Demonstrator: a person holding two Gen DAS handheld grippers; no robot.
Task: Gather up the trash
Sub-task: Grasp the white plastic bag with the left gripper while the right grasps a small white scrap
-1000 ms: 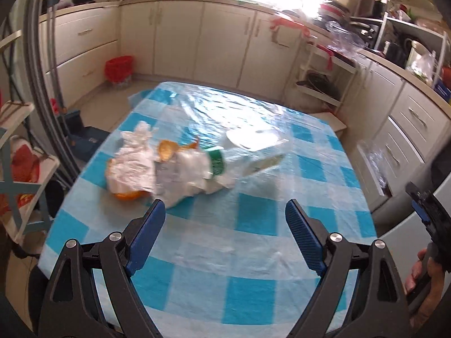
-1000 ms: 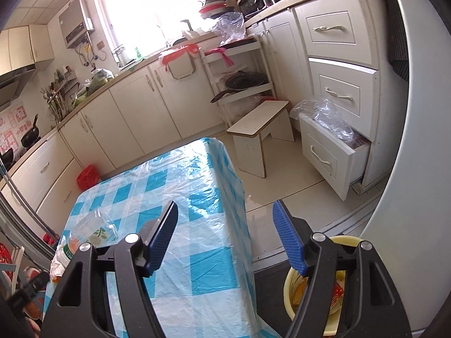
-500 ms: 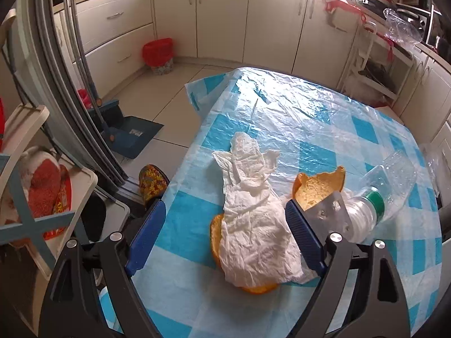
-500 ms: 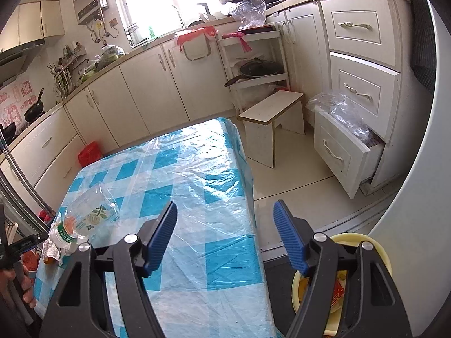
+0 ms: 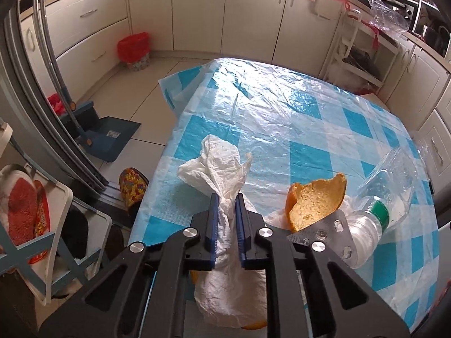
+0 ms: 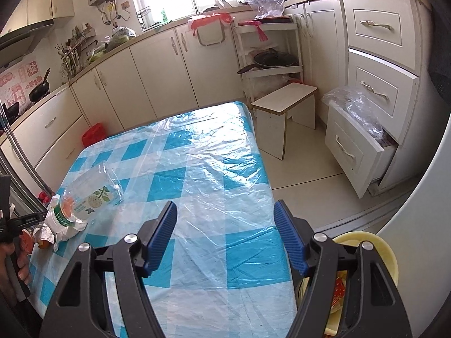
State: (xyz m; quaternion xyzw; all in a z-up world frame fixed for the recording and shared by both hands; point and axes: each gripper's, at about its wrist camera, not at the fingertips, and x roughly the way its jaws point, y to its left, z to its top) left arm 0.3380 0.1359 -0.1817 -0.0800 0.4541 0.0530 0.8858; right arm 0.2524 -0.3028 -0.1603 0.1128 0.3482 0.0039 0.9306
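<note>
Left claw (image 5: 225, 207), jaws closing, pinches the crumpled white tissue (image 5: 222, 174) between its blue pads; the tissue's lower end drapes over an orange peel piece at the near edge of the blue-and-white checked table (image 5: 296, 118). Half a second earlier these jaws stood wide around the tissue. A second orange peel shell (image 5: 315, 202), a silver blister pack (image 5: 327, 231) and a clear plastic bottle with green label (image 5: 375, 219) lie just right. Right claw (image 6: 225, 239) hovers wide and empty above the table; beneath its right finger, a yellow bin (image 6: 377, 250), partly hidden.
</note>
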